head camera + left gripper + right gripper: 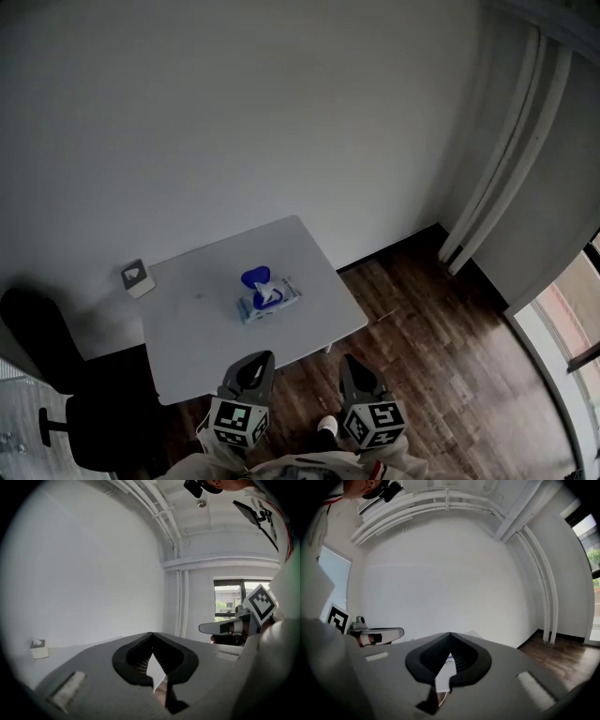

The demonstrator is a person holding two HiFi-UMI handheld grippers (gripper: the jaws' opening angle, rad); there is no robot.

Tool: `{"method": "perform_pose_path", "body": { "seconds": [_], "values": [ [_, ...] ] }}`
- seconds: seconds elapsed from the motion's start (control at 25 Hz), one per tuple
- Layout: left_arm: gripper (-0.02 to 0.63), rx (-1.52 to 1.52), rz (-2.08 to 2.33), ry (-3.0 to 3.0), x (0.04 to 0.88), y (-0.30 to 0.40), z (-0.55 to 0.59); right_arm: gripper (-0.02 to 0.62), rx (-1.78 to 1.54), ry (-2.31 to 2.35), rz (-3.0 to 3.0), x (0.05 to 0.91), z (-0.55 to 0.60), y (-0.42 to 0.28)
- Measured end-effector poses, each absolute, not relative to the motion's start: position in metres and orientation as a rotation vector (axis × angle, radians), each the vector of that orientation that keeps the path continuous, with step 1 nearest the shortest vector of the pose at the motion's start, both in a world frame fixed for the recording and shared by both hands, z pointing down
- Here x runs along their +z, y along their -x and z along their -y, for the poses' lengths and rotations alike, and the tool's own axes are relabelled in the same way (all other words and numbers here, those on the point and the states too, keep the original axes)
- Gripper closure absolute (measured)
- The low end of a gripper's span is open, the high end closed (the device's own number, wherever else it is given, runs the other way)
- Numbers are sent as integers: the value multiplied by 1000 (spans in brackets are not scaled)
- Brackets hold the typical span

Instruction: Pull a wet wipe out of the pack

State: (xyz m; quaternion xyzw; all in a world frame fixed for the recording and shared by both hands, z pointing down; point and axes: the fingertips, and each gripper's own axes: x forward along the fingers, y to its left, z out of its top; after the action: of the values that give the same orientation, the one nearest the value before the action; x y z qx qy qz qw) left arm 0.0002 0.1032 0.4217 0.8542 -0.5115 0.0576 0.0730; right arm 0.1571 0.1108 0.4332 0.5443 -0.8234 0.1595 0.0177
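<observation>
Only the head view shows the whole counter, the wipe pack lying at its middle, blue lid up. The left tool and right tool hover before its near edge, jaws pressed together on nothing; their own views hide the pack.

The wet wipe pack lay near the middle of the tabletop, with a small box at its far left corner by the wall. A chair stood to the left. The left hand-held gripper and right hand-held gripper were side by side at the near edge, apart from the pack.
</observation>
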Motion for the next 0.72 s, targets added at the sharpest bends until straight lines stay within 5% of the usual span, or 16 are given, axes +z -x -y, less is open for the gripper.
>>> {"method": "perform_pose_path", "body": {
  "seconds": [0.72],
  "values": [
    [604,268,1787,-2402,430,-37,-24,591,592,-1491,2672,459,-10,-213]
  ]
}}
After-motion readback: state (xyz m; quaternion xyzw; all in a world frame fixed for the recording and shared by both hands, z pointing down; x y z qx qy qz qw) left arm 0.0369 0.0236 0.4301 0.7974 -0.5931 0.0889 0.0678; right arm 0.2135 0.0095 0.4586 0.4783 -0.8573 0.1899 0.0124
